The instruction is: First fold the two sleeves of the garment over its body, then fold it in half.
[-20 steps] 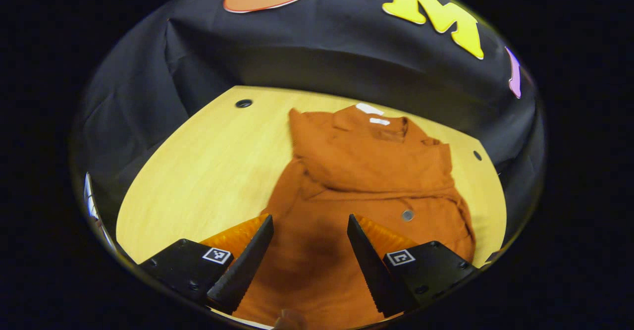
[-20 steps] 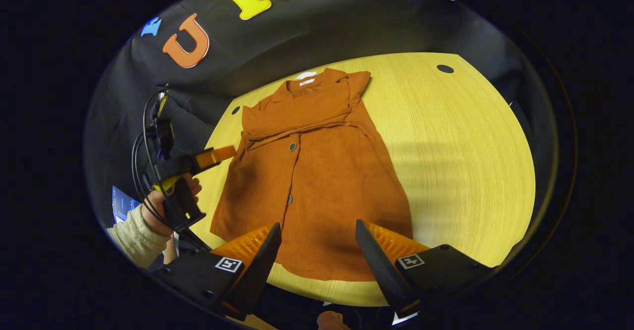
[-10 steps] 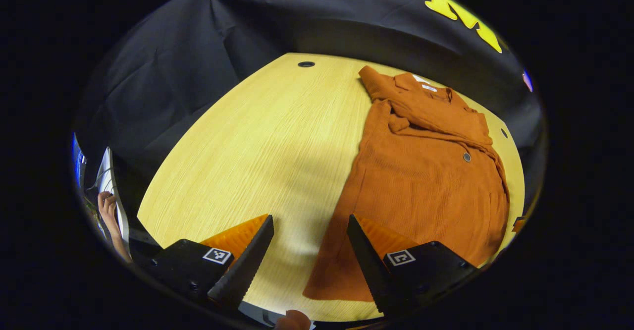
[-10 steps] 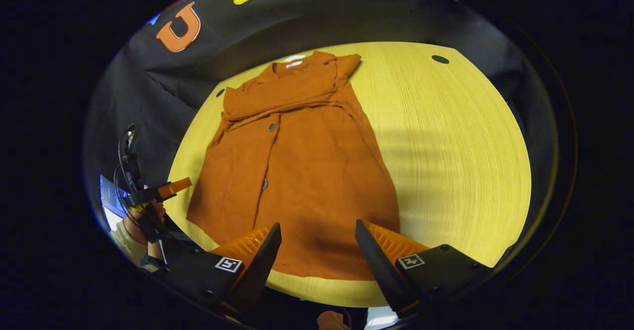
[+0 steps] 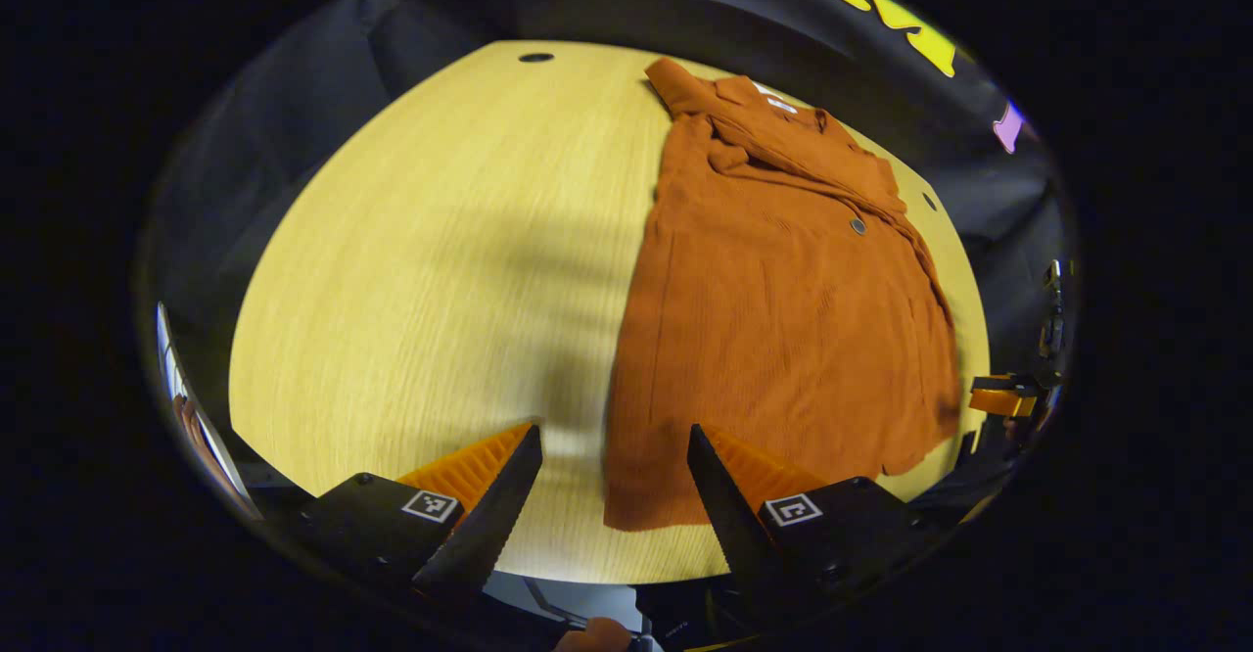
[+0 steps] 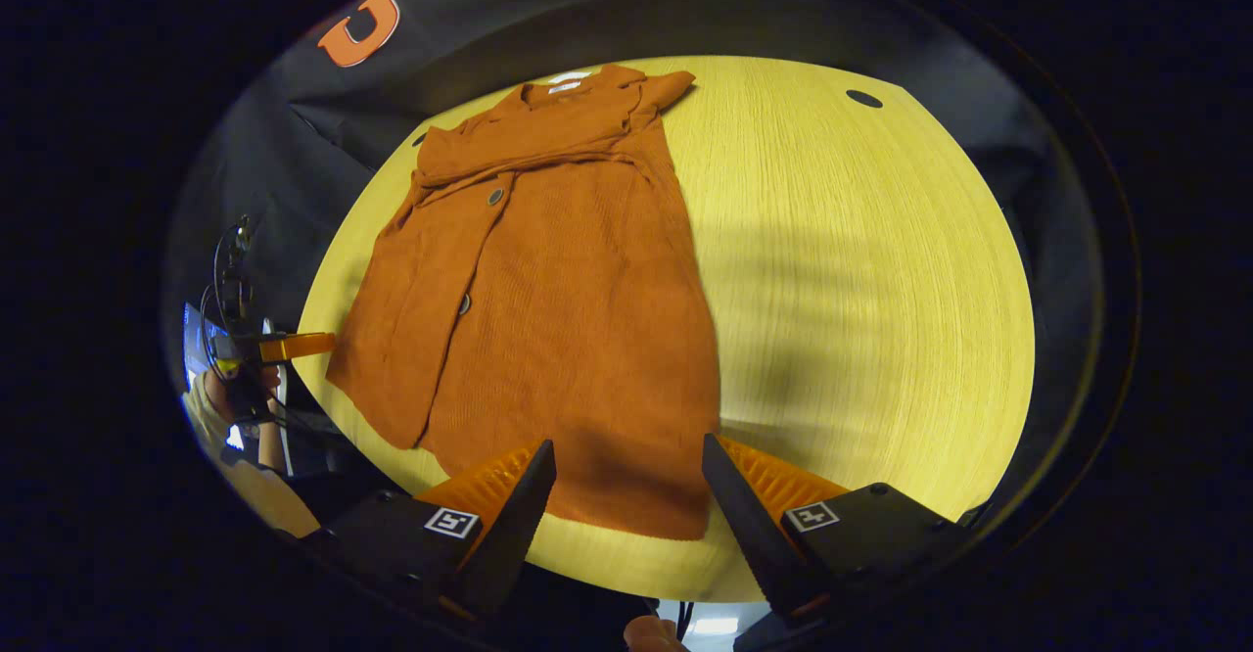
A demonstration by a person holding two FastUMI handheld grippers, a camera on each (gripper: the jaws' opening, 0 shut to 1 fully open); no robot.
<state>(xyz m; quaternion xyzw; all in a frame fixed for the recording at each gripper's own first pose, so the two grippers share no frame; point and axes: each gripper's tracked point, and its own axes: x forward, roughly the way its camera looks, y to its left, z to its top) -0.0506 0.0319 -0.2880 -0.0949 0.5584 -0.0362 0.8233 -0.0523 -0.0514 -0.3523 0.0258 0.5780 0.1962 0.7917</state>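
In the left gripper view, the left gripper [image 5: 612, 476] stands wide open at 6 o'clock, holding nothing, above the near hem corner of the shirt [image 5: 783, 309]. The shirt lies flat on the table [image 5: 411, 270], running from 12 towards 4 o'clock, sleeves folded across its chest.

In the right gripper view, the right gripper [image 6: 628, 490] gapes equally wide and empty over the shirt's [image 6: 568, 290] hem. The left gripper [image 6: 294, 346] shows at 9 o'clock in a hand [image 6: 230, 393]; I cannot tell its opening there.
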